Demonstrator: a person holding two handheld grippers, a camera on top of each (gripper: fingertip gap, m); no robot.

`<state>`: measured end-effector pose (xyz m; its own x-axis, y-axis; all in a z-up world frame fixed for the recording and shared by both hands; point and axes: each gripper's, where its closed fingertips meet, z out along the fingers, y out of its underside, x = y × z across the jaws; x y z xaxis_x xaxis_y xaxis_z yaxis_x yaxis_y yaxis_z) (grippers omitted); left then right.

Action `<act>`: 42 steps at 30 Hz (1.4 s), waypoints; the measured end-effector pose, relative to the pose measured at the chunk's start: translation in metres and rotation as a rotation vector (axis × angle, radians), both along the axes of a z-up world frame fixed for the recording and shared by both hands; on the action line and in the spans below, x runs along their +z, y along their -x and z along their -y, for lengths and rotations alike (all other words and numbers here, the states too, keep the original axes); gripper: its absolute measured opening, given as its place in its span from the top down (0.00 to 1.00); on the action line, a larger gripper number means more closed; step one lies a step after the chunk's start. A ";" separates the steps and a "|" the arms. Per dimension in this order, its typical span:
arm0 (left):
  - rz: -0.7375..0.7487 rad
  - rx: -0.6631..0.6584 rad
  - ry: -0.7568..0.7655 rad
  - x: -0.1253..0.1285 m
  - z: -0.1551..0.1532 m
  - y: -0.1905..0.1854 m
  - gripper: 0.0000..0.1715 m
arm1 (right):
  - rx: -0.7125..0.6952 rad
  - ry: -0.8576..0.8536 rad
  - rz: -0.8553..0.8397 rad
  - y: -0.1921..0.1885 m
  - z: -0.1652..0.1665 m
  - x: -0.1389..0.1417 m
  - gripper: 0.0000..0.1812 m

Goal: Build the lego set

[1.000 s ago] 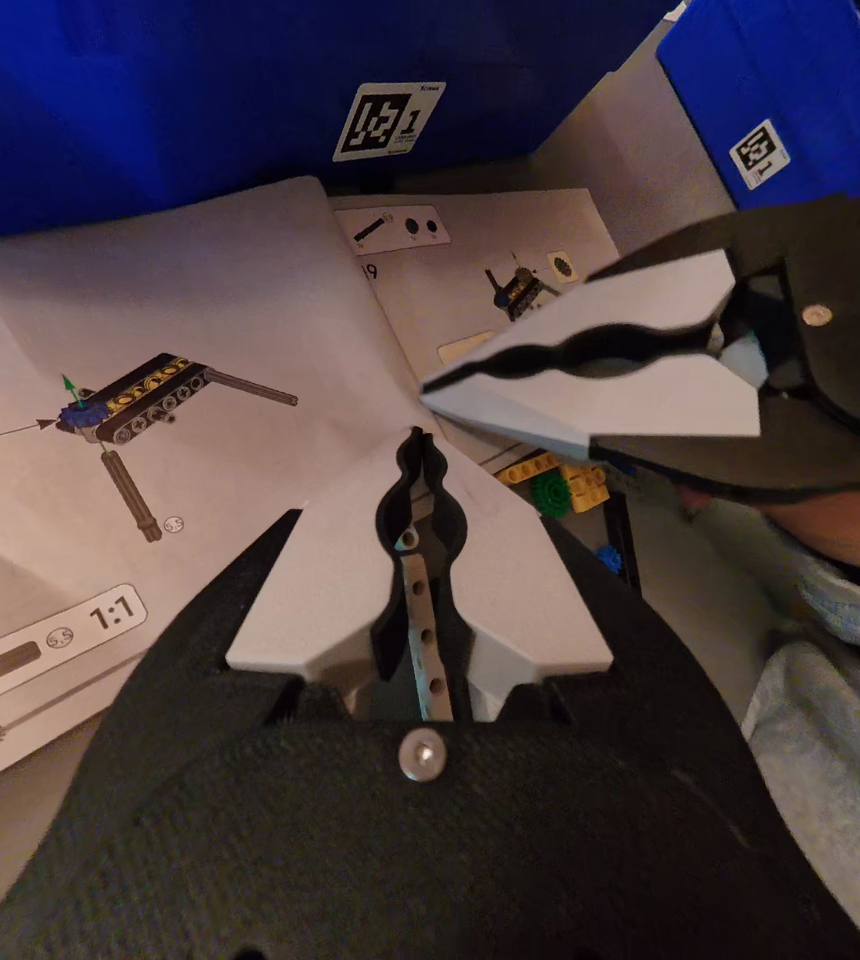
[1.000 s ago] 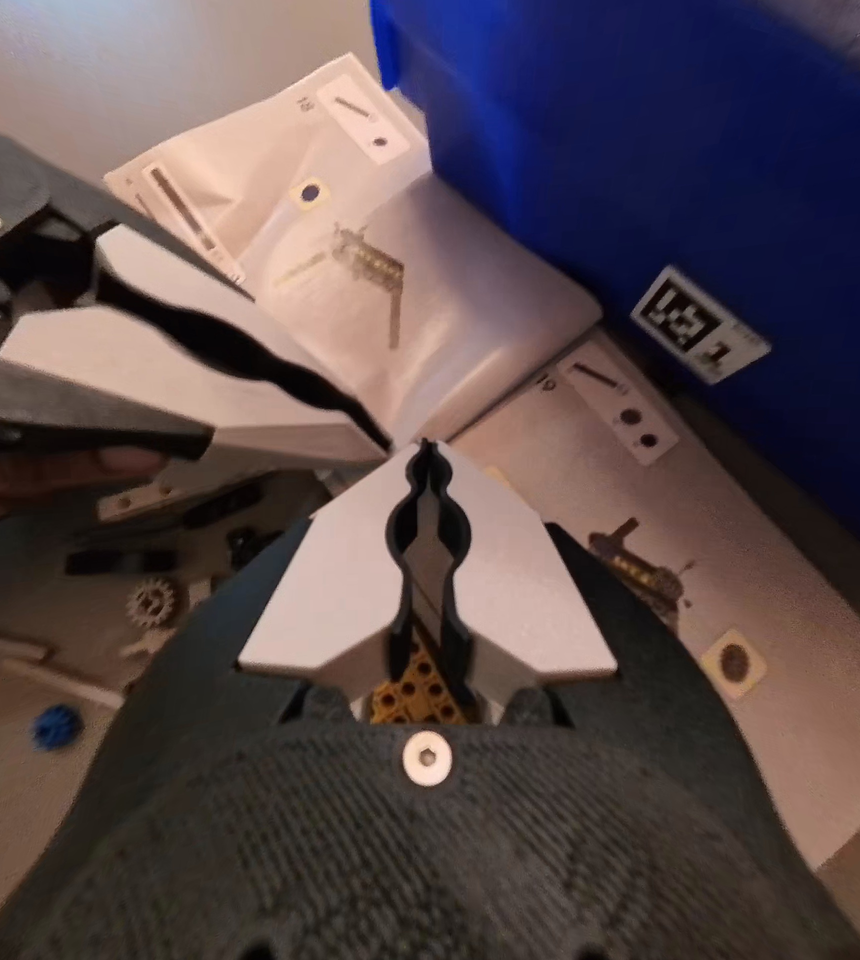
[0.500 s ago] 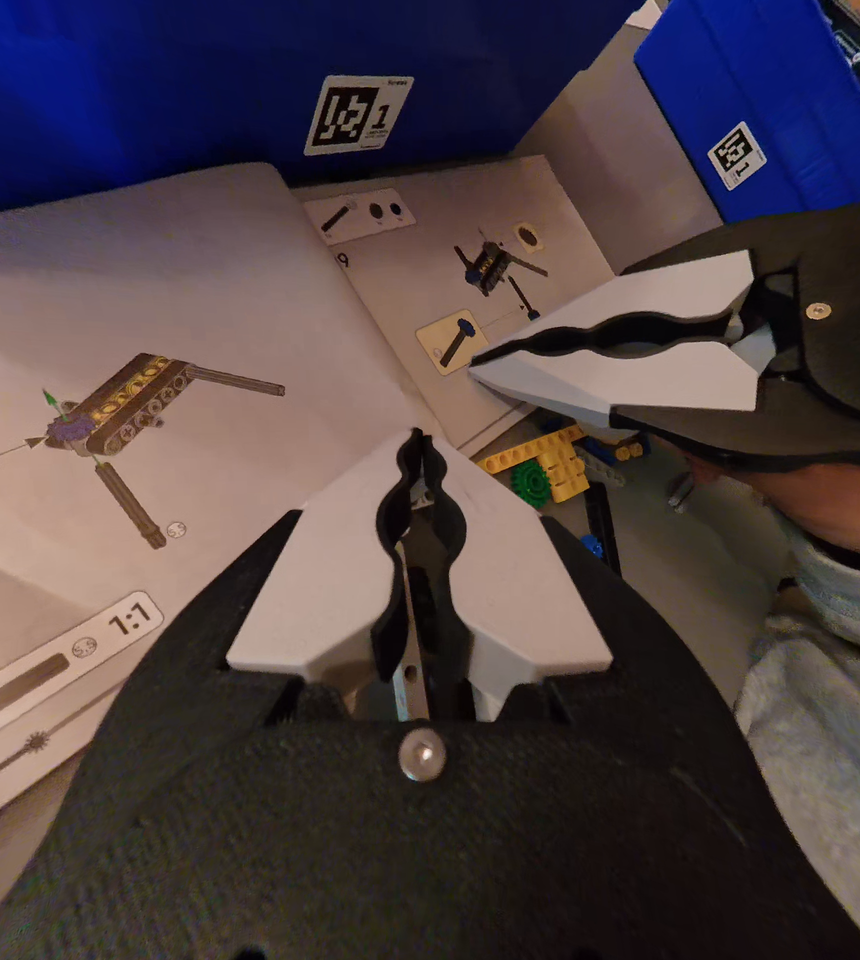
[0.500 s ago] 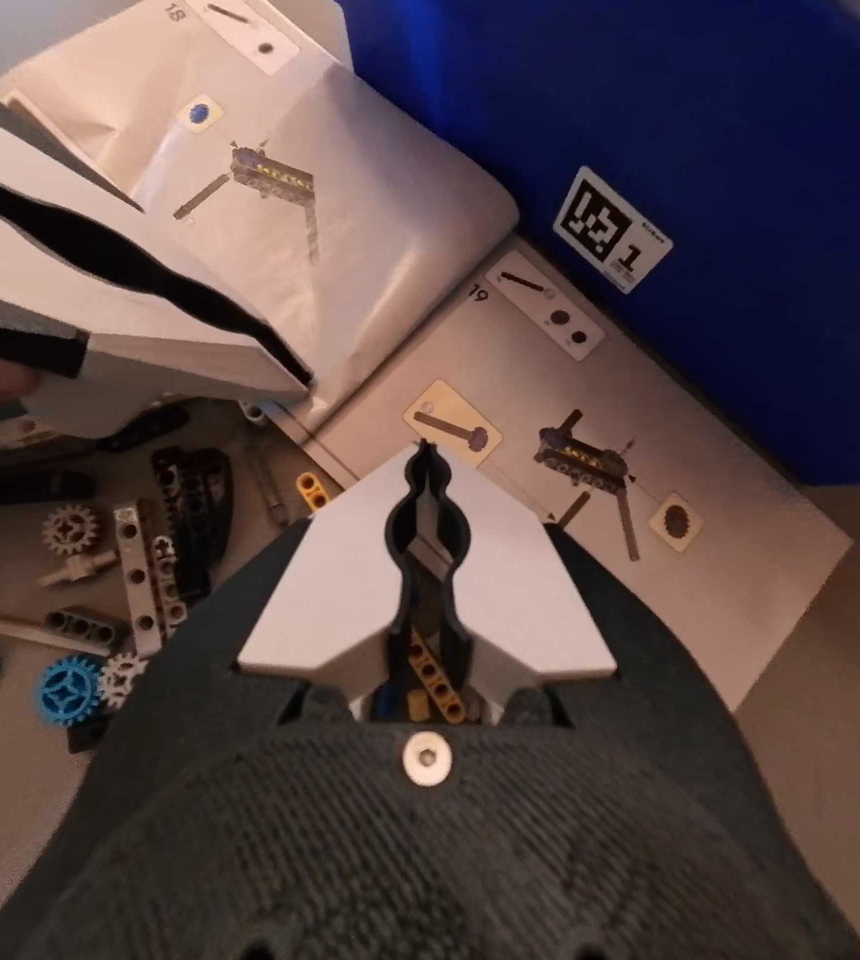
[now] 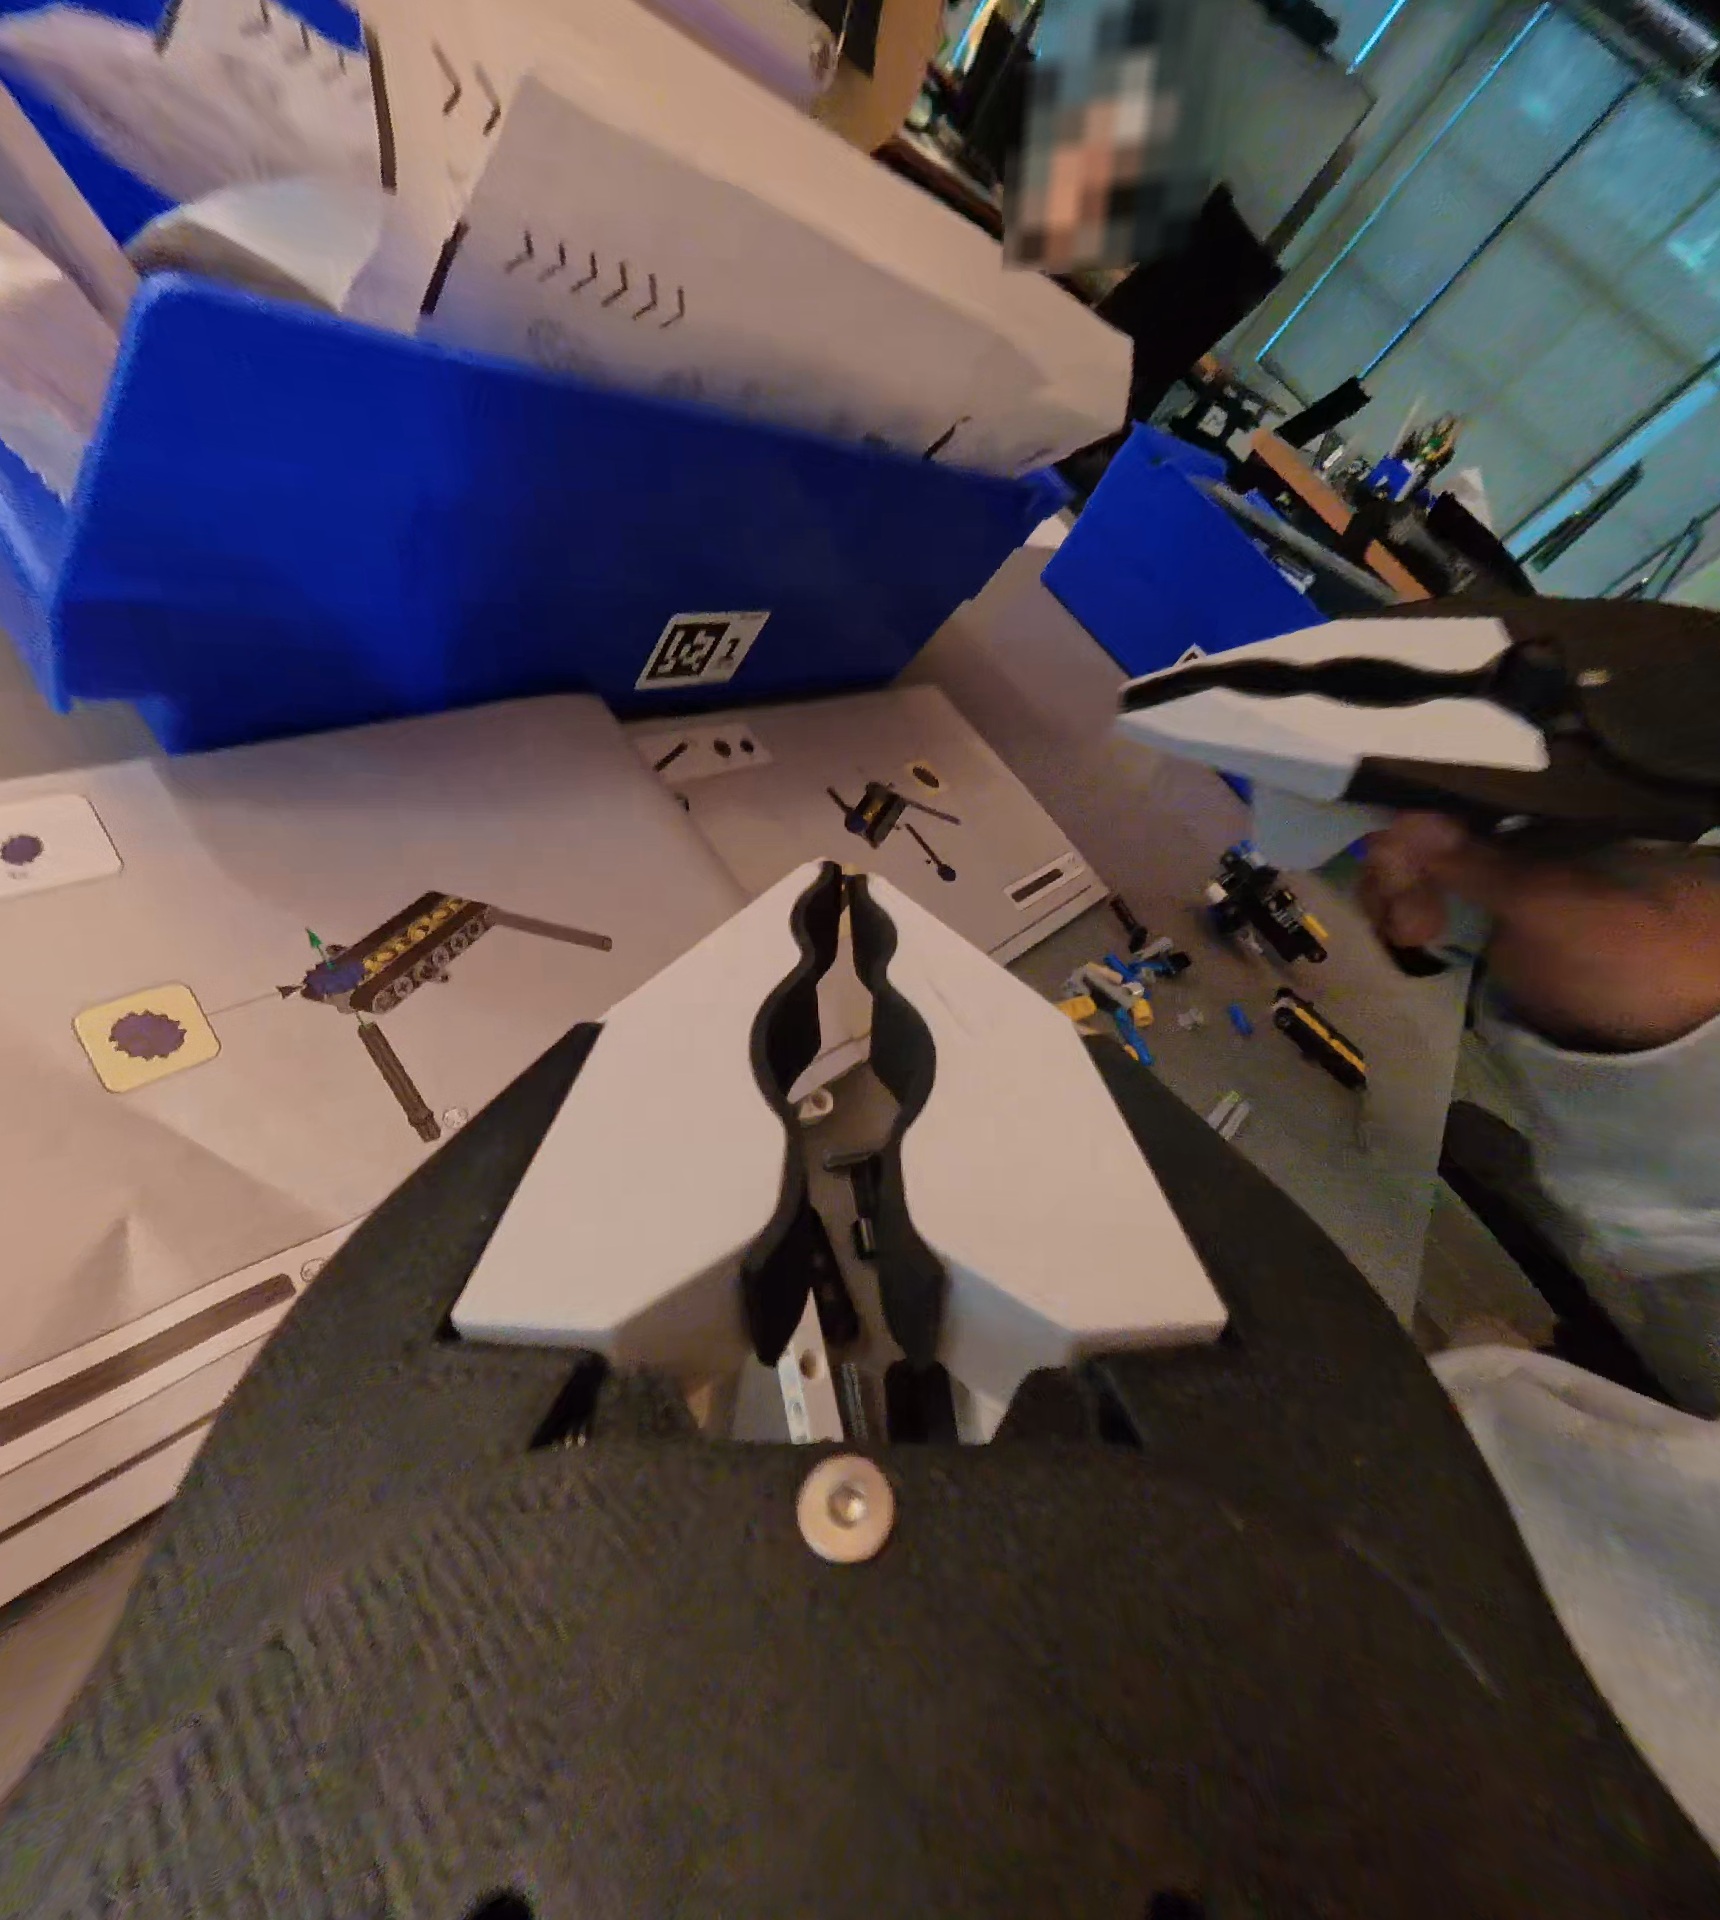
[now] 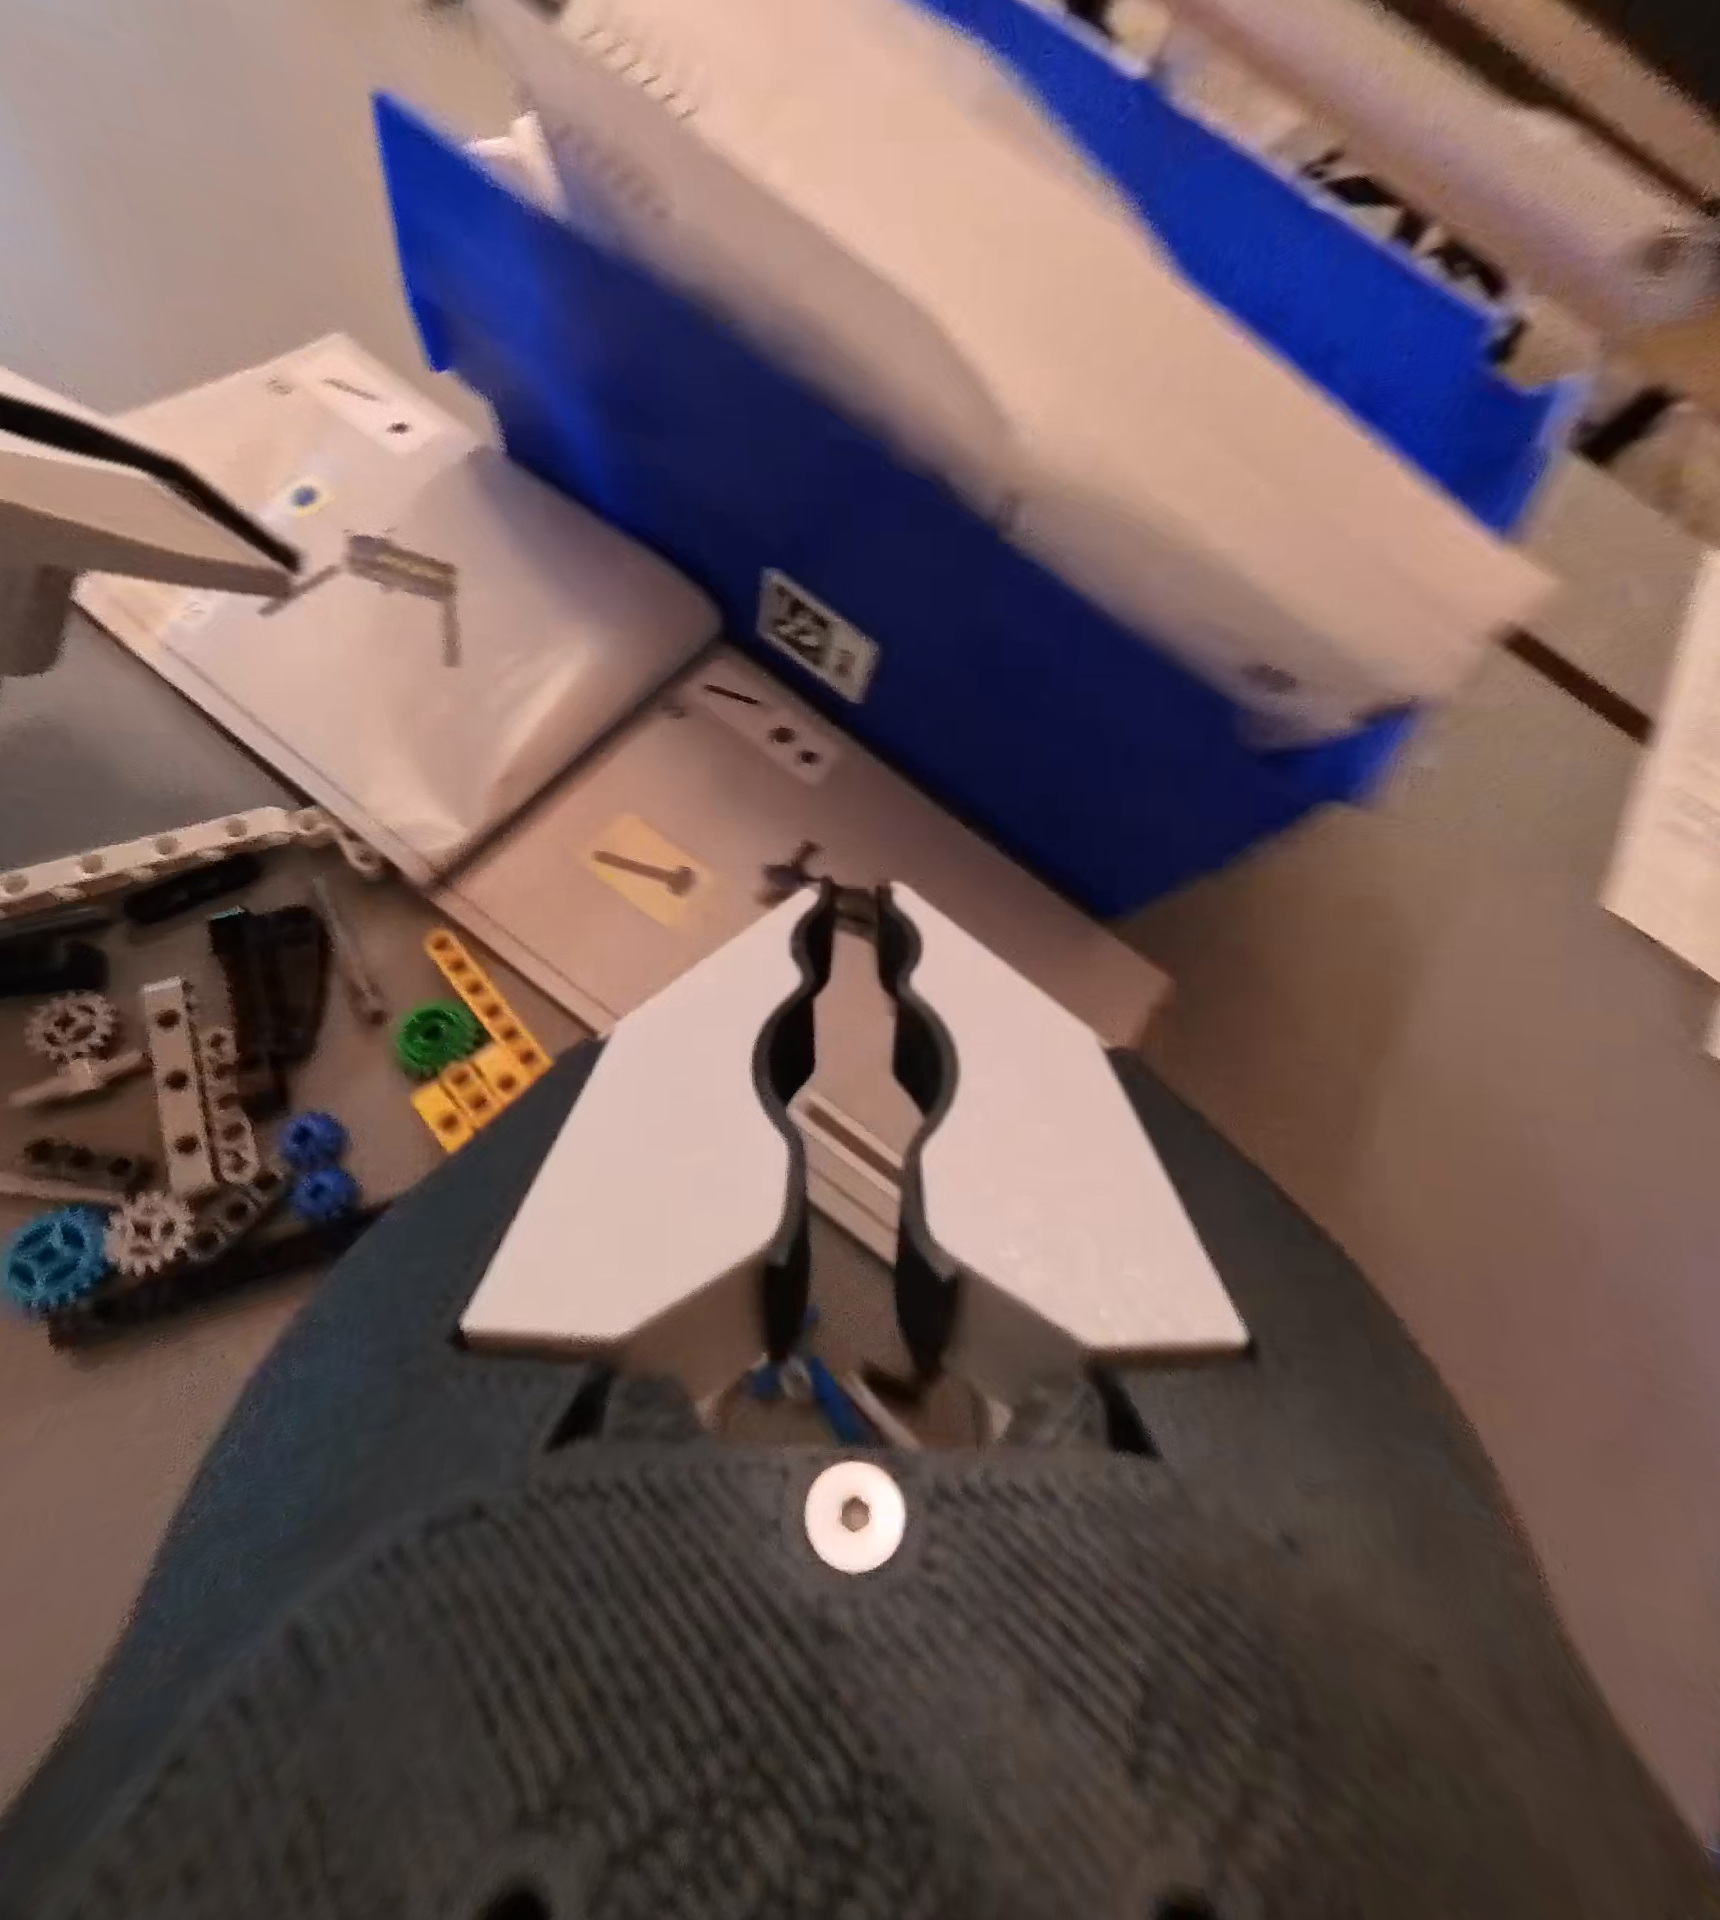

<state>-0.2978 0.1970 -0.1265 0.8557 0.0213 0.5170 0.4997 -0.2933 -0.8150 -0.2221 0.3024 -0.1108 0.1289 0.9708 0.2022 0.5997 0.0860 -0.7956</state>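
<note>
Left wrist view: the left tongs [image 5: 843, 894] hang above an open instruction booklet [image 5: 316, 935] lying on a grey table [image 5: 1199, 831]. Their white tips are pressed almost together, with only a thin slit at the front, and nothing can be made out between them. Through the wavy gap further back, a grey holed beam [image 5: 802, 1371] and small black pieces show on the table below. Behind the booklet stands a blue bin [image 5: 420, 540] stuffed with white paper sheets, a square black and white marker on its front wall. To the right, the right tongs [image 5: 1131, 707] float above the table, held by a hand [image 5: 1438, 883] in a light sleeve. Beneath that hand a partly built black, yellow and blue lego model [image 5: 1261, 914] sits among scattered small parts.

Right wrist view, which is blurred: the right tongs [image 6: 851, 899] are slightly parted and hold nothing. They hover over the right page of the booklet [image 6: 627, 831]. The left tongs [image 6: 284, 566] reach in from the left edge, above the left page. On the table to the left lies a spread of loose lego parts: a yellow beam [image 6: 477, 1018], a green gear [image 6: 435, 1037], a light blue gear [image 6: 45, 1262], grey gears and grey and black beams
</note>
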 end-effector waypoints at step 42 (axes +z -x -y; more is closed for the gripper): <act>-0.079 -0.074 -0.220 0.037 0.005 -0.033 0.96 | -0.156 0.425 0.033 -0.165 0.027 -0.038 0.88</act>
